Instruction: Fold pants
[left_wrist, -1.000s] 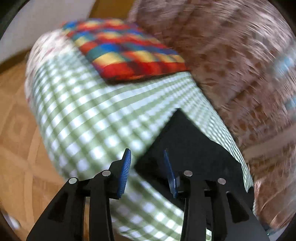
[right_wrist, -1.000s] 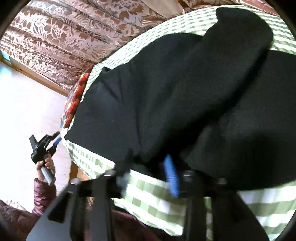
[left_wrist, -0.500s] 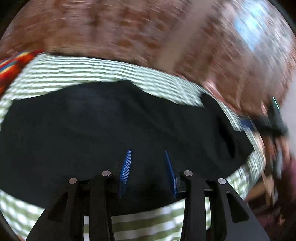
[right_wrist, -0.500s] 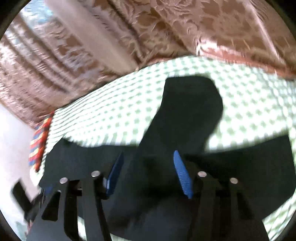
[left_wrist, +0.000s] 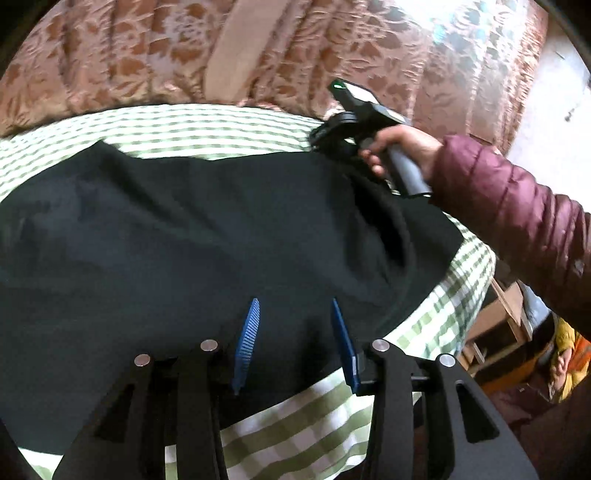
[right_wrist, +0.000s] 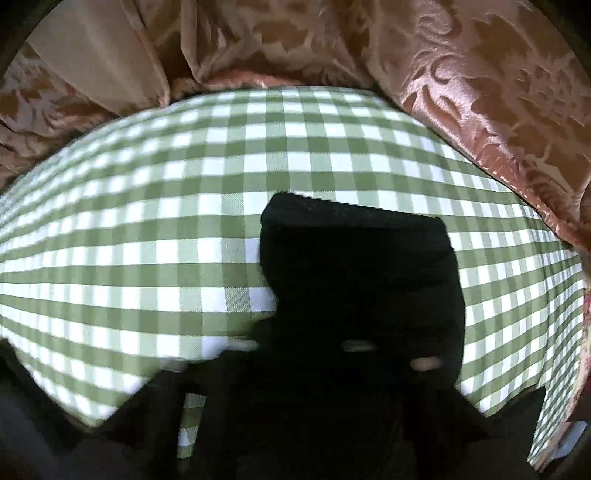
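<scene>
Black pants (left_wrist: 192, 236) lie spread across the green-and-white checked bed cover (left_wrist: 177, 125). My left gripper (left_wrist: 293, 314) is open just above the pants near their front edge, with nothing between its blue pads. In the left wrist view the right gripper (left_wrist: 332, 138) is held in a hand at the far right end of the pants. In the right wrist view one pant leg (right_wrist: 354, 258) stretches away over the checked cover (right_wrist: 147, 221). Dark cloth and blur hide the right gripper's fingers there.
Brown patterned curtains (left_wrist: 147, 55) hang along the far side of the bed, also in the right wrist view (right_wrist: 480, 74). A maroon jacket sleeve (left_wrist: 517, 206) reaches in from the right. Wooden furniture (left_wrist: 498, 314) stands past the bed's right edge.
The left gripper has swung from the bed's pillow end to over the middle of the pants. The right gripper has dropped low onto the pant leg, and its blue pads went out of sight.
</scene>
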